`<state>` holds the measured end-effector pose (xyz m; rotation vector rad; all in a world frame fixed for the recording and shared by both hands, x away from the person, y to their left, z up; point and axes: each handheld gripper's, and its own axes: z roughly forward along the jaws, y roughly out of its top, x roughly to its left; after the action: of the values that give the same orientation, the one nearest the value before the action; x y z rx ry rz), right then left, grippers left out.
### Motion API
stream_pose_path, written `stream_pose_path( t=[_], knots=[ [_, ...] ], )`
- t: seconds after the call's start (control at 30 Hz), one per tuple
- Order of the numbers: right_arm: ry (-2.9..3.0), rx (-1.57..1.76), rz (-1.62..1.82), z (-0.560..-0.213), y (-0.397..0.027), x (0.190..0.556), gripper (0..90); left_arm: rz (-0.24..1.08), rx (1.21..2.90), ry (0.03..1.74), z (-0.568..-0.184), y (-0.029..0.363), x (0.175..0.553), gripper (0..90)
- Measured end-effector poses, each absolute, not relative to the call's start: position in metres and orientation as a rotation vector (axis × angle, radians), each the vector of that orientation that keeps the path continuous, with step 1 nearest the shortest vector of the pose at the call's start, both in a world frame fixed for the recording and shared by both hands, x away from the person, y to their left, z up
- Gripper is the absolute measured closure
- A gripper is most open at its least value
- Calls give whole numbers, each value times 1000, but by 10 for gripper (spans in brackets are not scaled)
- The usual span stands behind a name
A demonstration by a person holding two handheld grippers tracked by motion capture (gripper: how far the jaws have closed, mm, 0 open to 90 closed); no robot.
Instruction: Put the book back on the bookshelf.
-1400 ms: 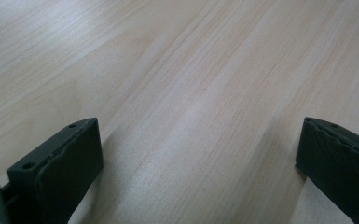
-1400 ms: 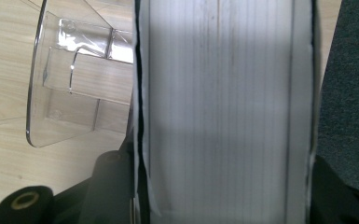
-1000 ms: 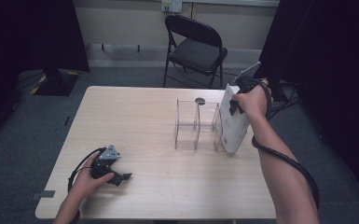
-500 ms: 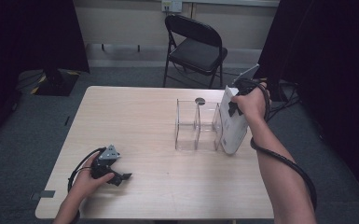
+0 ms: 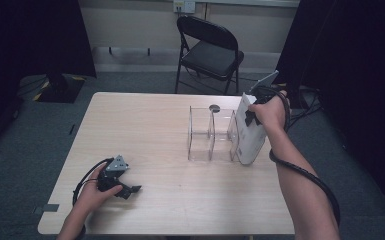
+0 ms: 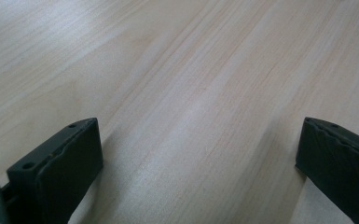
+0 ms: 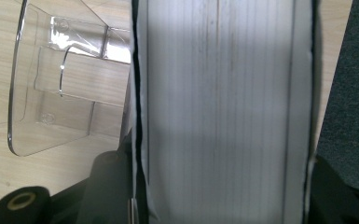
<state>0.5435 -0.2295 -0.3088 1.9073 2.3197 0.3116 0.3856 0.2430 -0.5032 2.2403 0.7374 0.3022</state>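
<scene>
Right hand-held gripper [image 5: 254, 116] clamped on a white book [image 5: 250, 135], jaws part-way apart and pressing both covers, as seen in the right gripper view with the page block [image 7: 224, 107] between them. Book held upright below the jaws, lower end on or just above the table [image 5: 150, 130], which of the two cannot be told. Just beside that gripper, toward the table's middle, a clear acrylic rack [image 5: 212, 135]. Left hand-held gripper [image 5: 122, 186] resting on the table, well apart from the rack, jaws spread wide, bare wood [image 6: 191, 93] between them, gripping nothing.
</scene>
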Motion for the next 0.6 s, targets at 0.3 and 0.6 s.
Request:
stream_pose_path(
  t=[0.3, 0.6],
  knots=[
    [2334, 1900, 331, -308, -231, 543, 504, 301, 2241, 737, -503, 243, 386, 0],
    [2341, 1889, 369, -301, -235, 539, 473, 295, 2240, 734, -503, 243, 386, 0]
  ],
)
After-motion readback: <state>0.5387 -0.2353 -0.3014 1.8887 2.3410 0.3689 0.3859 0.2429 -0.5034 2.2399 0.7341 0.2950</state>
